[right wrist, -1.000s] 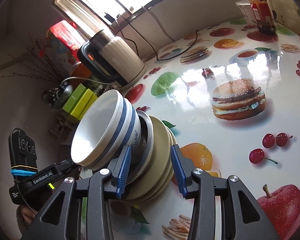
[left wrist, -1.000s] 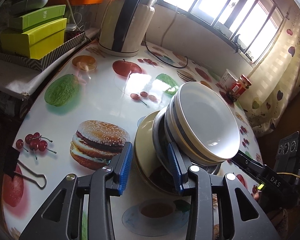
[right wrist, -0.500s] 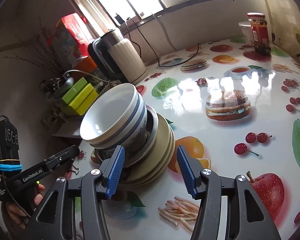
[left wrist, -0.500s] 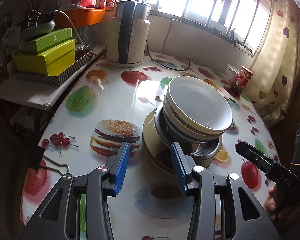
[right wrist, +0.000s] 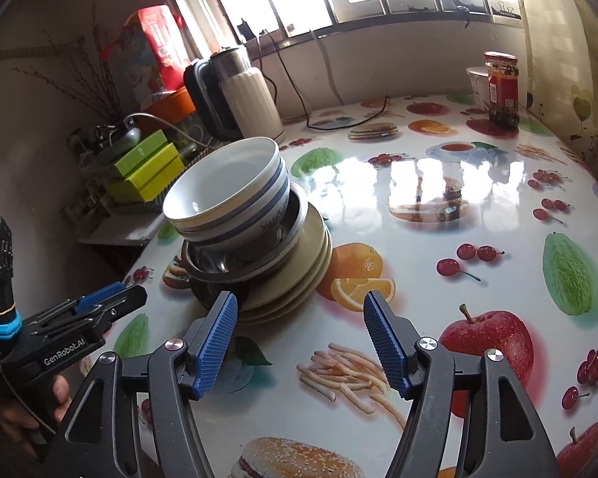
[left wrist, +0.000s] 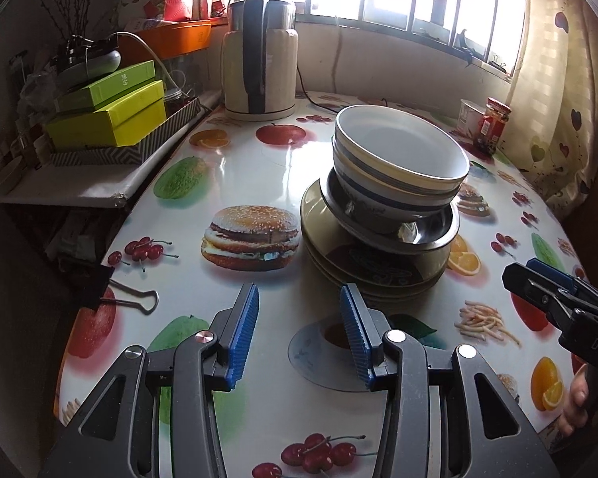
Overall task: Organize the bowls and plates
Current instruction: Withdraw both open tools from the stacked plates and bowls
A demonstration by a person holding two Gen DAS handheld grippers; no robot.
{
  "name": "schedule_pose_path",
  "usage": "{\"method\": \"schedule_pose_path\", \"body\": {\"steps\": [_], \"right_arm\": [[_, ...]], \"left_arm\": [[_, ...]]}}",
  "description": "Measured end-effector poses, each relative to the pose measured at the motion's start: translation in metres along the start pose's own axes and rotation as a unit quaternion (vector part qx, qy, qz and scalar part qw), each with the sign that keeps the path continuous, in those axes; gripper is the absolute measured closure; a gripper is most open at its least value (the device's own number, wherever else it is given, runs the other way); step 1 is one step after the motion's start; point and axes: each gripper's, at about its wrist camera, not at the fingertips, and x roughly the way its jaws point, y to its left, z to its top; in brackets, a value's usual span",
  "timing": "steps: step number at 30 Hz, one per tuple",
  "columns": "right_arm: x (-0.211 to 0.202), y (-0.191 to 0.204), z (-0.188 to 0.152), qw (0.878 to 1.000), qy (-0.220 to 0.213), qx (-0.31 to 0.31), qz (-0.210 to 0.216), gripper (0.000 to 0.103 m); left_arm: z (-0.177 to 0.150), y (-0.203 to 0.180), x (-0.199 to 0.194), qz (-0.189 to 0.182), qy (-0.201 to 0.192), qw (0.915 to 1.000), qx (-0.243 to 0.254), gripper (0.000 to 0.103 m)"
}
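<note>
We hold our left gripper (left wrist: 297,332) tilted down over the desk (left wrist: 259,159), jaws released and nothing between them. Our right gripper (right wrist: 299,338), angled down likewise, has jaws that have just been opening wider, also bare. Just beyond both sits the stack: white blue-banded bowls (left wrist: 398,167) nested in a steel bowl (left wrist: 430,231), on beige plates (left wrist: 339,255). Farther off stand a kettle (left wrist: 259,59) and a jar (right wrist: 500,87)

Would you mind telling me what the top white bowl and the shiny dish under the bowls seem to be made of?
Top white bowl: likely glazed ceramic, glossy white with painted blue bands. Shiny dish: probably stainless steel, grey and mirror-like, reflecting the bowl's foot.
</note>
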Motion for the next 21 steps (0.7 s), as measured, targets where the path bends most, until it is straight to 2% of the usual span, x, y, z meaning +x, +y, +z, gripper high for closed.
{"method": "schedule_pose_path", "body": {"steps": [3, 21], "right_arm": [[-0.002, 0.003, -0.007, 1.000, 0.001, -0.012, -0.024, 0.032], [0.004, 0.002, -0.041, 0.994, 0.033, -0.028, -0.102, 0.027]], "left_arm": [[-0.009, 0.000, 0.003, 0.005, 0.007, 1.0000, -0.001, 0.059], [-0.038, 0.001, 0.016, 0.027, 0.036, 0.9990, 0.004, 0.059]]}}
